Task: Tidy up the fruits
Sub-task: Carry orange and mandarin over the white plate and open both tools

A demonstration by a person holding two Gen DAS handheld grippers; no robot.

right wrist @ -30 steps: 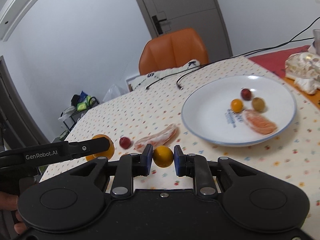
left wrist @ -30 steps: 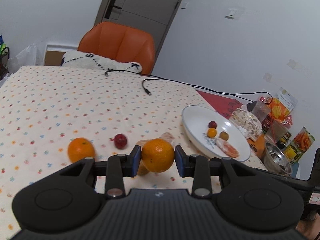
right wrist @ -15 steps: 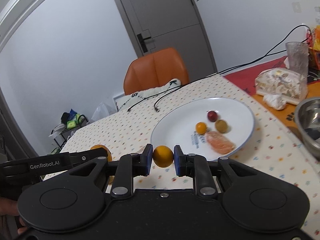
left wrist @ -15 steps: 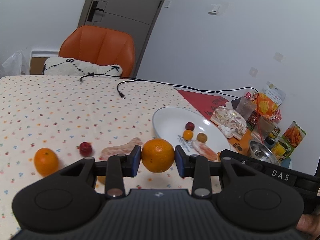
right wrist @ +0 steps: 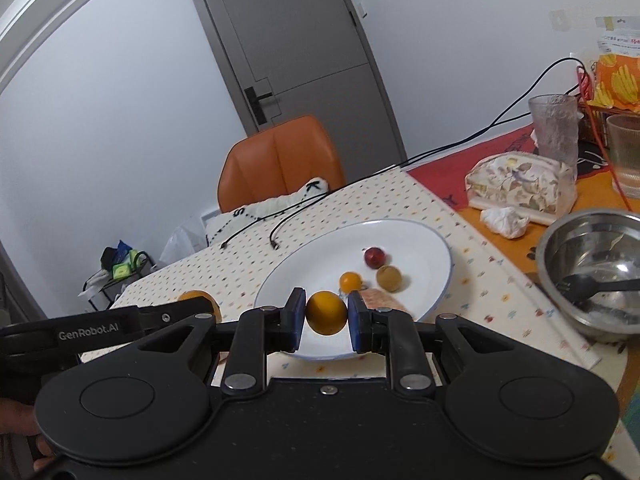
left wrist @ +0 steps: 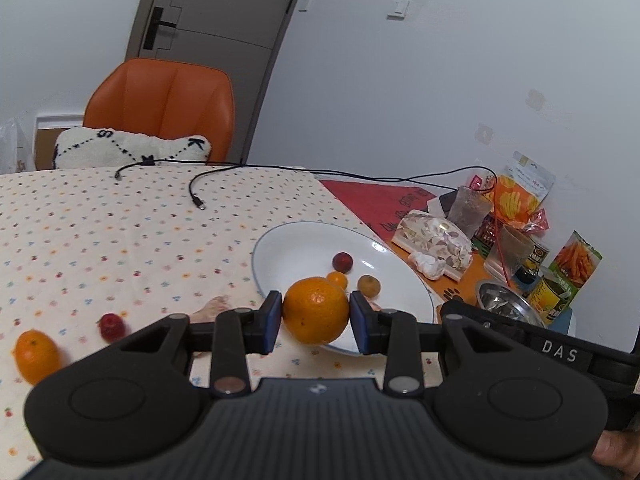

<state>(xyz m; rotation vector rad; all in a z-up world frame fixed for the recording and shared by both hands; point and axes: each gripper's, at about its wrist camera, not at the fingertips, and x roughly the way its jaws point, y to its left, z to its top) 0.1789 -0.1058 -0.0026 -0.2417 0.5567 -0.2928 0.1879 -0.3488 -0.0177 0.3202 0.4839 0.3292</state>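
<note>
the large orange [left wrist: 316,310] sits clamped in the left gripper [left wrist: 316,322], low in the centre of the left view, held over the near rim of the white plate [left wrist: 288,248]. the right gripper [right wrist: 326,322] is closed on a small yellow-orange fruit [right wrist: 326,312], also above the plate's near edge. four pieces already lie on the plate, among them a dark red fruit [left wrist: 342,261]. still left on the spotted surface [left wrist: 100,232] at lower left: another orange [left wrist: 36,356], a red berry [left wrist: 111,325] and a pale peeled piece [left wrist: 212,307], half hidden behind the gripper. whether either held fruit touches the plate i cannot tell.
</note>
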